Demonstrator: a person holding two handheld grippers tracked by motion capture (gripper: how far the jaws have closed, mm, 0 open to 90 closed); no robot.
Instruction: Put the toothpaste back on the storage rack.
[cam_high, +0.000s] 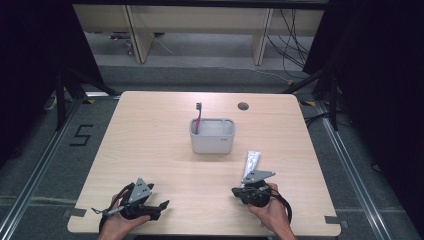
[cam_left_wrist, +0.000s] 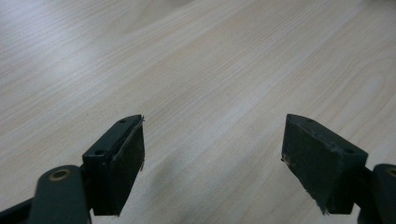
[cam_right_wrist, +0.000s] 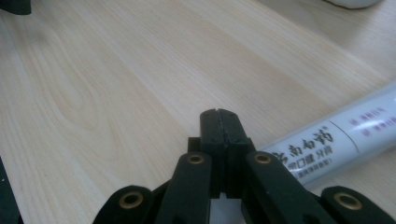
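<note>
**Toothpaste tube on counter, right tool shut beside it**

Toothpaste tube (cam_high: 251, 164) lies flat on the counter (cam_high: 150, 145), right of centre, between the grey bin and the right tool. Nothing grips it.

Largest first:
- Counter: light wood, rounded corners, cable hole (cam_high: 243, 106) near the far edge.
- Grey bin (cam_high: 212, 136): rectangular, mid-counter, well apart from both tools. A red toothbrush (cam_high: 198, 117) stands in its left end, bristle head up, leaning slightly.
- Left tool (cam_high: 162, 205): near the front edge, left side, held in the left hand (cam_high: 117, 225). In the left gripper view its jaws stand wide apart with bare counter between the pads (cam_left_wrist: 128, 158). Holds nothing, touches nothing visible.
- Right tool (cam_high: 235, 191): front right, in the right hand (cam_high: 272, 210). In the right gripper view the jaws are pressed fully together, no gap, nothing between them.
- Tube in the right gripper view (cam_right_wrist: 336, 135): white with printed characters, lying just beside the closed jaws on their right. Can't tell if the jaw side touches it. In the high view the tube's near end is hidden under the tool's grey plate.
</note>
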